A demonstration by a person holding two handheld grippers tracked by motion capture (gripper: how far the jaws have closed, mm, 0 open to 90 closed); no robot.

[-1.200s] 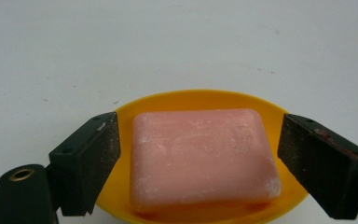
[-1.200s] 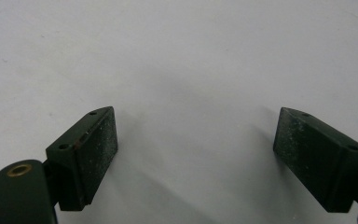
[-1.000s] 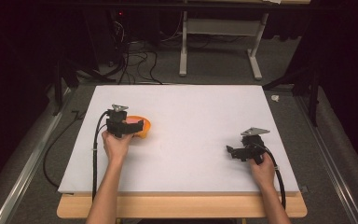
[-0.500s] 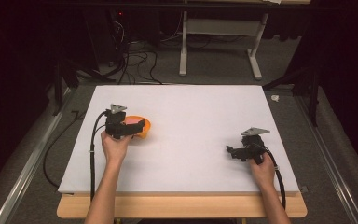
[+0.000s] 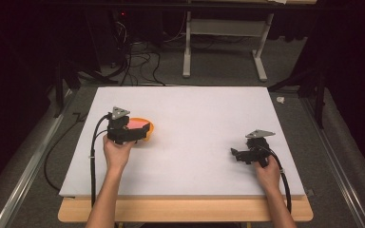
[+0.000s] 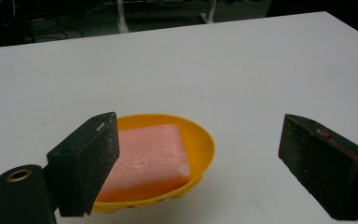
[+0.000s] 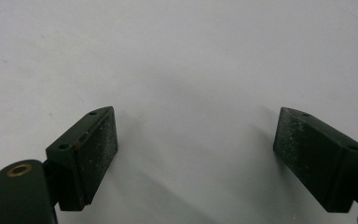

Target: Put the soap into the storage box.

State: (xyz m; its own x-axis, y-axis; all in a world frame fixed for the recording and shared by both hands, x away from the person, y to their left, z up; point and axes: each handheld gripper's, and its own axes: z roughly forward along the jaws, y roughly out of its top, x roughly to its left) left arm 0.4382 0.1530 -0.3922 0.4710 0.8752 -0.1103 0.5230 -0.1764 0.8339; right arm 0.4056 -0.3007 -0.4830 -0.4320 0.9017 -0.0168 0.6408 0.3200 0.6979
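A yellow-orange soap dish (image 6: 204,148) stands on the white table top (image 5: 209,114) at its left side and holds a pink bar of soap (image 6: 149,156). In the high view the dish (image 5: 147,128) and soap (image 5: 138,122) lie just past my left gripper (image 5: 138,136). In the left gripper view that gripper (image 6: 199,135) is open, its jaws wide apart; the left jaw overlaps the dish's near side and no pad presses on anything. My right gripper (image 5: 236,155) rests low at the table's right side. In the right gripper view the right gripper (image 7: 196,123) is open over bare table.
Past the table's far edge a white metal frame (image 5: 225,42) stands among loose cables on the dark floor. A wooden board (image 5: 185,211) juts out under the table top's near edge. Each gripper trails a black cable toward the person.
The left hand has shifted slightly left and toward the person, its gripper still over the dish's near side. The dish and the right gripper have stayed put.
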